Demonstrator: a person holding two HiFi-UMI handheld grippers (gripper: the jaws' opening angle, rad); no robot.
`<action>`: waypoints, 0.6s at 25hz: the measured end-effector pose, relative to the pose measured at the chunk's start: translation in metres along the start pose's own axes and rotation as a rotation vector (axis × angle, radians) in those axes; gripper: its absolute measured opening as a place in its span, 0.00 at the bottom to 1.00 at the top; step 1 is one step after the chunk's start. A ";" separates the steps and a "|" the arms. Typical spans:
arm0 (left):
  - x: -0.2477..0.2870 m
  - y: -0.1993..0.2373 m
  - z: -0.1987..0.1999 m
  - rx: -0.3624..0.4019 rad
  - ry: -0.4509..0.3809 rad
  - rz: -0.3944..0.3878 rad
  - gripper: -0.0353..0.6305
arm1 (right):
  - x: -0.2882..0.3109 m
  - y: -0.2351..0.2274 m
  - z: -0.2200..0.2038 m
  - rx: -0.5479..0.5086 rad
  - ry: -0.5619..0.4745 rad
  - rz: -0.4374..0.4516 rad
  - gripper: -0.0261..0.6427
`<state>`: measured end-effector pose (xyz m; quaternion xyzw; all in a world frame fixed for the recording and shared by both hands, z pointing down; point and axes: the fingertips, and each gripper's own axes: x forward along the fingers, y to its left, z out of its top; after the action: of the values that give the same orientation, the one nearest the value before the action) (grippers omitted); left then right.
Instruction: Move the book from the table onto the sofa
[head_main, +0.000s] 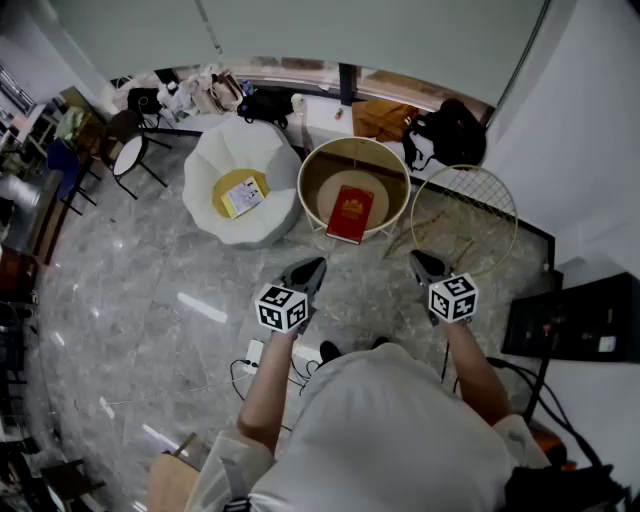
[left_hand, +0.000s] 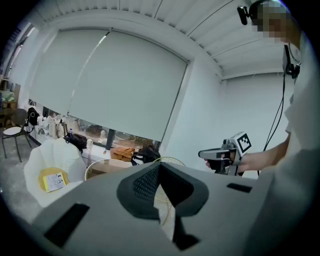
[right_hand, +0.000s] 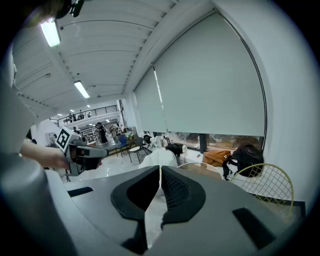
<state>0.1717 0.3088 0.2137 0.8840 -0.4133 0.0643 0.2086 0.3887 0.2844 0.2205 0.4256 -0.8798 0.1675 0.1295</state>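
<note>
In the head view a red book (head_main: 350, 213) lies flat on the round table with a cream rim (head_main: 312, 165). Left of it stands the white petal-shaped sofa (head_main: 268, 150), with a yellow cushion (head_main: 228, 185) and a booklet on its seat. My left gripper (head_main: 310, 268) hangs shut over the floor, just short of the table, holding nothing. My right gripper (head_main: 422, 262) is also shut and empty, to the right of the table. The left gripper view shows its own jaws (left_hand: 159, 166) closed, with the sofa (left_hand: 50, 152) at far left. In the right gripper view the jaws (right_hand: 160, 170) are closed too.
A yellow wire-frame round stand (head_main: 465, 215) sits right of the table, with a black backpack (head_main: 455, 130) behind it. A folding chair (head_main: 130, 152) stands at far left and a power strip (head_main: 255, 352) lies by my feet. A dark cabinet (head_main: 580, 320) is at right.
</note>
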 end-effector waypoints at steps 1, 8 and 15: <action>0.000 0.001 0.000 -0.002 -0.001 -0.002 0.06 | 0.001 0.001 0.000 -0.001 0.000 0.001 0.10; -0.001 0.005 0.000 -0.002 -0.001 -0.011 0.06 | 0.005 0.007 0.000 -0.005 -0.003 -0.002 0.10; -0.008 0.012 -0.002 -0.001 0.005 -0.026 0.06 | 0.009 0.018 -0.003 0.007 0.005 -0.010 0.10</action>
<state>0.1574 0.3080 0.2169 0.8890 -0.4014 0.0636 0.2107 0.3689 0.2898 0.2233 0.4302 -0.8767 0.1709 0.1311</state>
